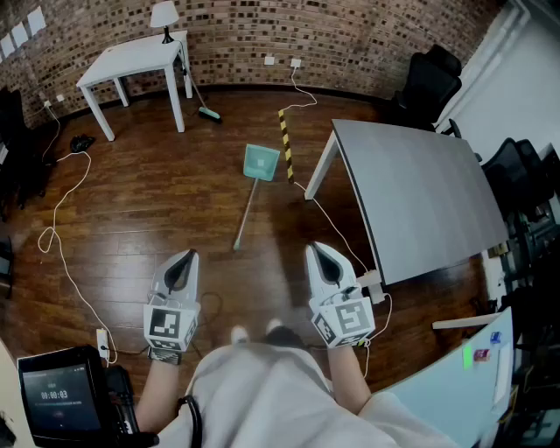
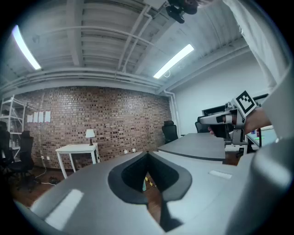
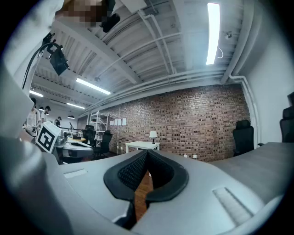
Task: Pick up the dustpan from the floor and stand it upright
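Observation:
The teal dustpan [image 1: 262, 162] lies flat on the wooden floor ahead, and its long thin handle [image 1: 244, 214] runs back toward me. My left gripper [image 1: 185, 256] is held level, short of the handle's near end and to its left, jaws shut and empty. My right gripper [image 1: 317, 250] hovers to the right of the handle, also shut with nothing in it. In the left gripper view the jaws [image 2: 148, 153] meet at the tip, with a teal sliver of the dustpan [image 2: 144, 184] showing through the gap. The right gripper [image 3: 147, 152] shows only floor between its closed pads.
A grey table [image 1: 411, 201] stands right of the dustpan, with a yellow-black striped strip [image 1: 285, 144] on the floor beside its leg. A white table [image 1: 131, 61] with a lamp [image 1: 164, 16] and a broom [image 1: 208, 112] stand at the brick wall. White cables [image 1: 61, 219] cross the floor at left.

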Demonstrator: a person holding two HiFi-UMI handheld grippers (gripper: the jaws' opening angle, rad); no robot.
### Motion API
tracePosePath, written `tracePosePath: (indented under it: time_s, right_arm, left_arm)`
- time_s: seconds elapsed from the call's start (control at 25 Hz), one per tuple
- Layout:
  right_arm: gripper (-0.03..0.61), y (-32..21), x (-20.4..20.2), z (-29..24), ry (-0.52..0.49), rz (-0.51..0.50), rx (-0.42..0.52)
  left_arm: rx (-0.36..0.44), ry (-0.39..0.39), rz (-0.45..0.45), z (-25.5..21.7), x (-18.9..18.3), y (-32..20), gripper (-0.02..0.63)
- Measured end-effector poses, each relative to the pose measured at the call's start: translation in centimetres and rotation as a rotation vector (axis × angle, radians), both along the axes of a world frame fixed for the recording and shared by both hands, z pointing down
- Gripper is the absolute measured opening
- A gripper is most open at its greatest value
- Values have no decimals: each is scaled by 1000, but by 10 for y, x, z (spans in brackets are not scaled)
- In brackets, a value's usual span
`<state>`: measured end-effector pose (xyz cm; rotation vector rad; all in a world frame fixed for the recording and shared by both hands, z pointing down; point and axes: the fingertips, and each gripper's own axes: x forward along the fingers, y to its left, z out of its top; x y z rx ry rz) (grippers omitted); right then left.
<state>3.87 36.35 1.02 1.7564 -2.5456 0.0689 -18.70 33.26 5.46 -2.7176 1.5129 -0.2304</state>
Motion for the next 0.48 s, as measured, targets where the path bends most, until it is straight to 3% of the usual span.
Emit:
tracePosePath:
  time_s: [0.2, 0.48]
  right_arm:
    - [14, -8, 3, 9, 5, 9, -22]
    - [14, -82, 9, 21, -2, 16, 0]
  left_arm:
    - [-6, 6, -5, 4, 2, -11, 0]
    - [-19, 7, 4, 17, 10, -80, 0]
